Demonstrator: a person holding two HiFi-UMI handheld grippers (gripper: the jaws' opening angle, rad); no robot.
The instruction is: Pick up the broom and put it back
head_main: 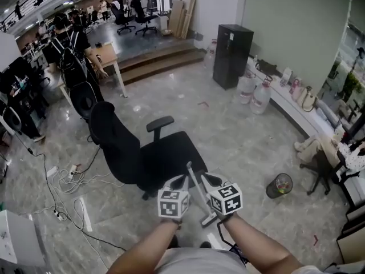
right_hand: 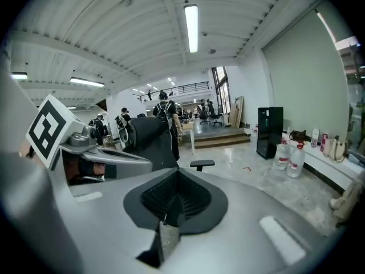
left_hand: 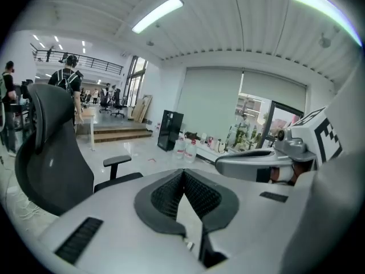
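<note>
A thin grey broom handle (head_main: 197, 187) shows in the head view, slanting between my two grippers down to a dark end near my feet. It seems to lie on the floor below them, and neither gripper view shows it between the pads. My left gripper (head_main: 182, 180) is held up in front of me beside the right gripper (head_main: 209, 180). Its dark ribbed pads meet at the tips in the left gripper view (left_hand: 182, 176) with nothing gripped. In the right gripper view the right gripper (right_hand: 175, 174) is shut and empty, aimed across the room.
A black office chair (head_main: 142, 153) stands just beyond the grippers. Cables and a power strip (head_main: 68, 178) trail over the floor at left. A round bin (head_main: 279, 185) sits at right. A black cabinet (head_main: 232, 55), water bottles (head_main: 254, 93) and a person with a backpack (head_main: 68, 50) are farther off.
</note>
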